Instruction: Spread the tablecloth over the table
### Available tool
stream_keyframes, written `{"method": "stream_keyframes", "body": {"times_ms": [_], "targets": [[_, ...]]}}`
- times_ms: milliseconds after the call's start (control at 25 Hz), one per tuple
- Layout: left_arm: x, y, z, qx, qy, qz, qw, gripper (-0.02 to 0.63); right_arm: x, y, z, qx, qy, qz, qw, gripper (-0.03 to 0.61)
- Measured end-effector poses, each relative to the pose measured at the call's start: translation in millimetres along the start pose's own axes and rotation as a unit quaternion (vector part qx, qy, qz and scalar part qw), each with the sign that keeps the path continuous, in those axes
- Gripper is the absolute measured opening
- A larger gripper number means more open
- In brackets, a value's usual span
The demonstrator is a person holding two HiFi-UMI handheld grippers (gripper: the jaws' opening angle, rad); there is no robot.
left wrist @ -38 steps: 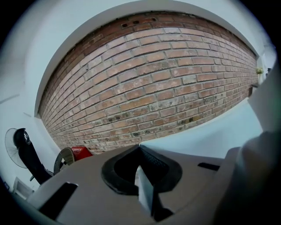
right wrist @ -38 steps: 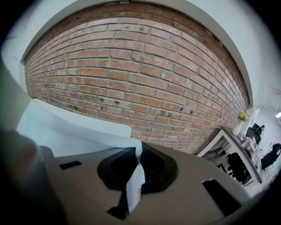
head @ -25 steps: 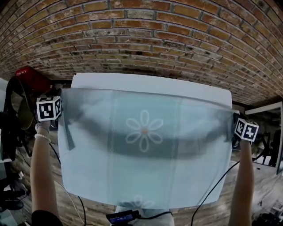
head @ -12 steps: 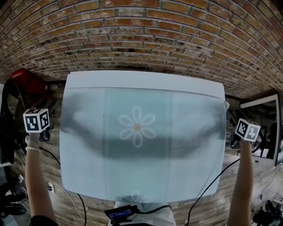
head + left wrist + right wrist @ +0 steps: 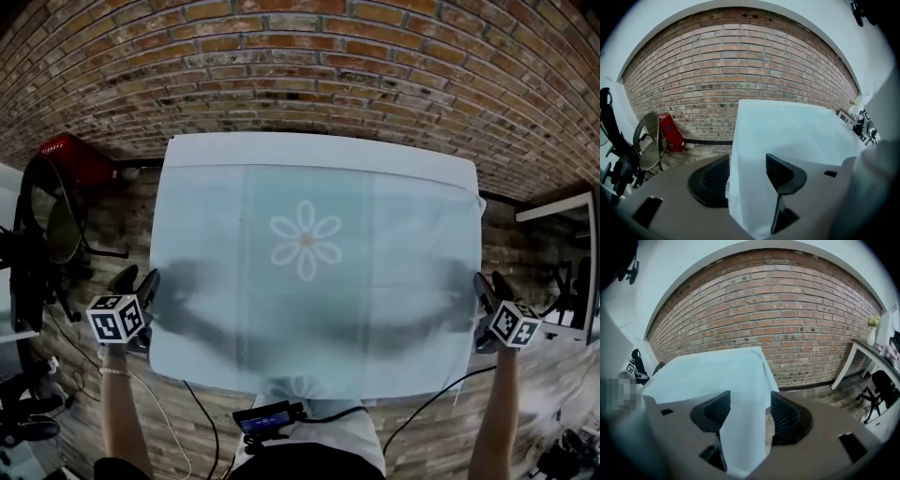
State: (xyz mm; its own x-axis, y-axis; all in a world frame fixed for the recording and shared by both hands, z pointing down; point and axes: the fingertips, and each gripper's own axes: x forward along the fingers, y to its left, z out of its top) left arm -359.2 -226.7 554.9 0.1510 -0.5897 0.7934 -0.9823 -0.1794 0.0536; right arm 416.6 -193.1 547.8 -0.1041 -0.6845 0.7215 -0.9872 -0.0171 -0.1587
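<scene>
The pale blue tablecloth [image 5: 309,272] with a white flower print [image 5: 307,239] lies flat over the white table [image 5: 309,142], whose far edge shows bare. My left gripper [image 5: 138,281] is at the cloth's near left corner and my right gripper [image 5: 491,286] at its near right corner. Both have just been opening their jaws. In the left gripper view the left gripper [image 5: 747,161] stands wide, the cloth's edge [image 5: 750,197] hanging loose between its pads. The right gripper [image 5: 750,397] is likewise wide, with the cloth's edge [image 5: 740,437] slack between its jaws.
A brick wall [image 5: 309,66] runs behind the table. A red object [image 5: 75,155] and a dark chair [image 5: 42,234] stand at the left. A white desk [image 5: 562,211] is at the right. Cables [image 5: 197,422] trail over the floor near me.
The cloth, held stretched in the air before, now lies on the table. Both grippers moved back toward me along the table's sides. Their jaws now stand apart.
</scene>
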Motion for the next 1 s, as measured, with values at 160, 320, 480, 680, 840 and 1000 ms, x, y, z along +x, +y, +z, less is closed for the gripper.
{"method": "stream_keyframes", "body": {"times_ms": [160,320,480,680,840,1000], "targets": [[-21,-2,-43,-0.025,0.016,0.007,0.9995,0.25,-25,12,-39,0.006,0.009,0.002,1.0,0.275],[-40,2,-80,-0.052,0.029,0.012,0.9981,0.25,-45,19,-77,0.03,0.019,0.0,0.999,0.275],[-44,0,-96,-0.067,0.027,0.012,0.9973,0.25,-58,26,-93,0.069,0.001,0.001,0.998,0.275],[-42,-4,-95,-0.085,0.014,0.007,0.9963,0.24,-56,13,-108,0.057,0.011,-0.029,0.998,0.275],[-43,-7,-94,-0.069,0.005,0.013,0.9975,0.186,-53,13,-111,0.045,0.009,-0.033,0.998,0.259],[-41,-8,-93,-0.072,0.007,0.014,0.9973,0.183,-53,12,-110,0.038,0.01,-0.036,0.999,0.244]]}}
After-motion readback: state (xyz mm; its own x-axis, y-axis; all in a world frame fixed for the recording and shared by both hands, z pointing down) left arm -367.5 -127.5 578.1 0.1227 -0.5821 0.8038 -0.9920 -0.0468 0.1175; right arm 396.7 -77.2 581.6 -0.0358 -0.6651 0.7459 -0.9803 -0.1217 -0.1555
